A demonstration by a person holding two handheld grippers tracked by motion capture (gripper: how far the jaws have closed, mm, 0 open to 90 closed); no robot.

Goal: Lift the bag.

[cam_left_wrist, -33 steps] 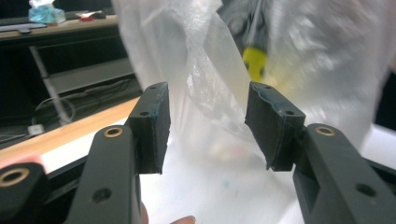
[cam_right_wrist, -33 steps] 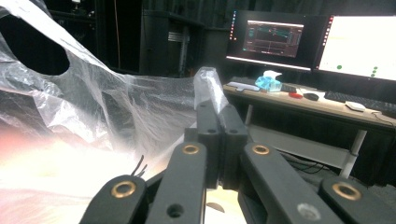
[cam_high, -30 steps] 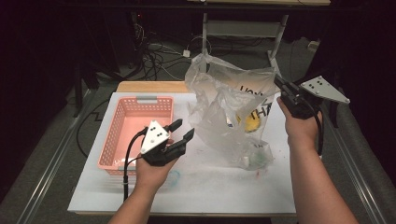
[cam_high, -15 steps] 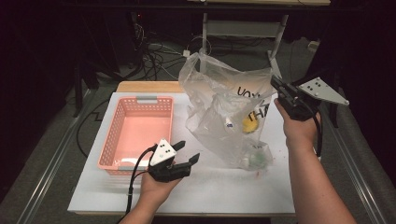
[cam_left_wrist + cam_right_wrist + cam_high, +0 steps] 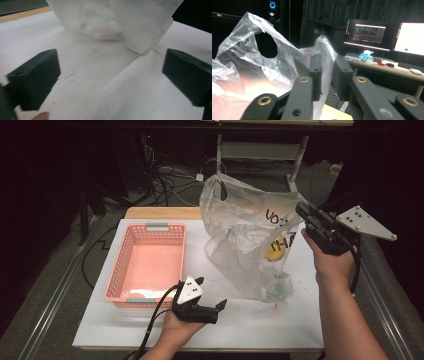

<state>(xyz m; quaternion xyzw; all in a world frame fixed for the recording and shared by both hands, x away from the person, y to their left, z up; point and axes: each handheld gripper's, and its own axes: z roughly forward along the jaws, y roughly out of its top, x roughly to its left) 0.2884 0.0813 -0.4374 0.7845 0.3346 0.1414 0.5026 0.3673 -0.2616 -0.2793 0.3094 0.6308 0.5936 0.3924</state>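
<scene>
The left gripper (image 5: 210, 295) hovers low over the white table (image 5: 280, 320), near its front edge, and its jaws have just been opening: they stand wide apart with only bare tabletop between them. Ahead of it, well apart, the clear plastic bag (image 5: 245, 240) stands on the table, its bottom corner (image 5: 140, 47) resting on the surface. The right gripper (image 5: 302, 212) holds the bag's upper right edge; its jaws have just been easing apart, narrow now, with a strip of the film (image 5: 324, 57) between them. The pink basket (image 5: 165, 227) sits left of the bag, apart from it. Open tabletop lies between left gripper and bag.
</scene>
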